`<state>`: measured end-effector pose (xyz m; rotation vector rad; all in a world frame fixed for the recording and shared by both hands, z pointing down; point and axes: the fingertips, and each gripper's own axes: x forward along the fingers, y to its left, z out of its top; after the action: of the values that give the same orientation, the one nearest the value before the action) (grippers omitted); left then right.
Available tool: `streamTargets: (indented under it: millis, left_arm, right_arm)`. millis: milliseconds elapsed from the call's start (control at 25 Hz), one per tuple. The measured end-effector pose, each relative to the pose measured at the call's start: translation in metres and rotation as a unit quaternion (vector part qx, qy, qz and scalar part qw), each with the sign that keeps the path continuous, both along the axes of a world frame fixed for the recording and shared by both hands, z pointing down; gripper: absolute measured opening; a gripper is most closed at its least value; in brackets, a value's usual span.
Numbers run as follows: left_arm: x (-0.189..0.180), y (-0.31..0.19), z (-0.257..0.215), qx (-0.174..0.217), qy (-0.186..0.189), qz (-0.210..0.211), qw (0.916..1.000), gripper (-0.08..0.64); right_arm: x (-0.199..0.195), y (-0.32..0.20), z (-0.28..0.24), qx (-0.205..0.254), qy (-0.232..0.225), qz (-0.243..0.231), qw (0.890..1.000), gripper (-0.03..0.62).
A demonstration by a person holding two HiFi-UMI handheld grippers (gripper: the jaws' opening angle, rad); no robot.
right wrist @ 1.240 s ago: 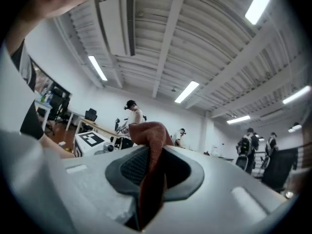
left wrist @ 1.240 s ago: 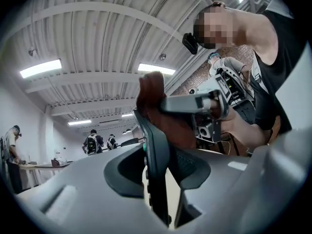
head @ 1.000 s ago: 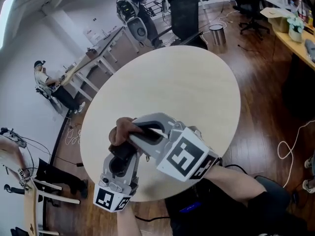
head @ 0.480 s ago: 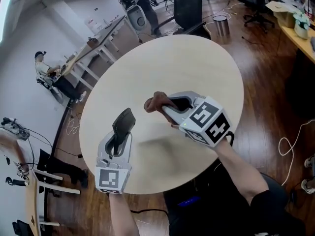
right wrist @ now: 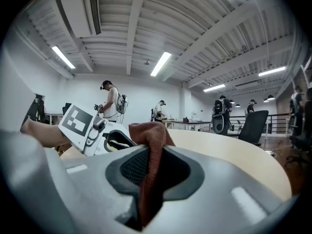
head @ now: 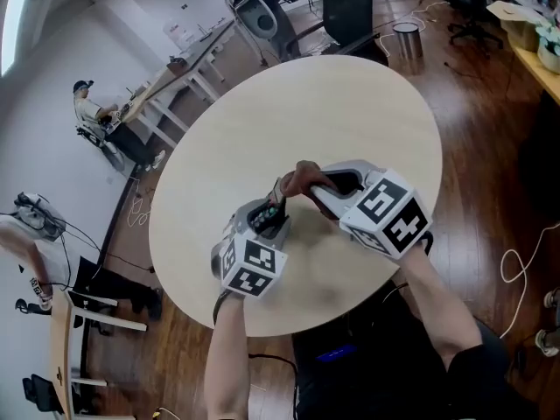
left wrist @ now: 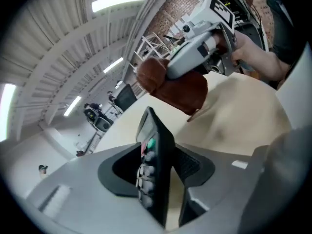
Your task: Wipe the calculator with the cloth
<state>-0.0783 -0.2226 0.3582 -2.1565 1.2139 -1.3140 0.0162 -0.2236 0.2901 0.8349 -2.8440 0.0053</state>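
Observation:
A dark calculator point(head: 266, 214) with coloured keys stands on edge, tilted, between the jaws of my left gripper point(head: 270, 222), low over the round pale table point(head: 350, 112). In the left gripper view its keys point(left wrist: 146, 167) face the left jaw, and a gap shows at its back. These jaws have just been opening with the calculator between them. My right gripper point(head: 313, 186) is shut on a brown cloth point(head: 297, 180), which hangs just above and beyond the calculator. The cloth point(right wrist: 151, 135) is pinched between the right pads.
Beyond the table stand a black office chair point(head: 348, 7) and a metal bin point(head: 407, 38) on the wooden floor. Desks point(head: 166, 94) run along the left wall. Several people point(right wrist: 111, 101) stand in the background.
My left gripper has come down and to the right with the calculator, ending beside the right gripper, and its jaws stand wider. The right gripper with the cloth has lowered over the table.

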Motion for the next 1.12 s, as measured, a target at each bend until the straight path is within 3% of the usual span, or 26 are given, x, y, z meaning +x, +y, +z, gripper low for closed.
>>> streamTargets:
  millis: [80,160,240,320,360,480,520,600,680,760,880,1000,1120]
  left_arm:
    - [0.019,0.000,0.018,-0.037,-0.008,0.010,0.9992,0.250]
    - [0.026,0.000,0.021,-0.051,0.004,0.018,0.9985,0.263]
    - [0.026,0.006,0.018,-0.065,0.029,0.030,0.9970,0.295]
    - [0.029,0.016,0.010,-0.081,0.085,0.048,0.9919,0.320]
    - [0.031,0.020,0.003,-0.091,0.132,0.057,0.9855,0.333]
    - [0.011,0.024,-0.027,-0.105,0.273,0.072,0.9535,0.333]
    - [-0.006,0.020,-0.034,-0.102,0.297,0.065,0.9471,0.333]
    - [-0.048,0.004,-0.036,-0.103,0.312,0.035,0.9439,0.333]
    - [-0.078,-0.012,-0.027,-0.129,0.326,0.011,0.9364,0.333]
    - [-0.087,-0.021,-0.017,-0.171,0.360,0.009,0.9173,0.331]
    - [-0.086,-0.025,-0.005,-0.225,0.414,0.021,0.8816,0.331]
    - [-0.097,-0.028,-0.001,-0.245,0.453,0.017,0.8573,0.330]
    - [-0.107,-0.028,-0.013,-0.250,0.521,0.007,0.8162,0.327]
  right_arm:
    - [0.007,0.002,0.004,0.000,0.007,-0.002,1.000,0.067]
    - [0.009,0.003,0.005,0.005,0.017,-0.002,1.000,0.067]
    - [0.013,0.005,0.004,0.014,0.033,0.007,0.999,0.067]
    - [0.023,0.011,0.005,0.023,0.052,0.012,0.998,0.067]
    - [0.027,0.017,0.007,0.025,0.061,0.008,0.998,0.067]
    - [0.011,0.047,0.023,0.031,0.107,-0.036,0.993,0.067]
    - [-0.002,0.057,0.032,0.035,0.134,-0.054,0.989,0.067]
    - [-0.028,0.067,0.053,0.041,0.197,-0.075,0.977,0.067]
    - [-0.045,0.060,0.069,0.042,0.244,-0.074,0.966,0.067]
    - [-0.056,0.044,0.078,0.037,0.267,-0.068,0.961,0.067]
    - [-0.069,0.015,0.084,0.036,0.280,-0.057,0.958,0.067]
    - [-0.089,-0.017,0.083,0.027,0.285,-0.048,0.957,0.067]
    - [-0.114,-0.054,0.078,0.014,0.272,-0.050,0.961,0.067]
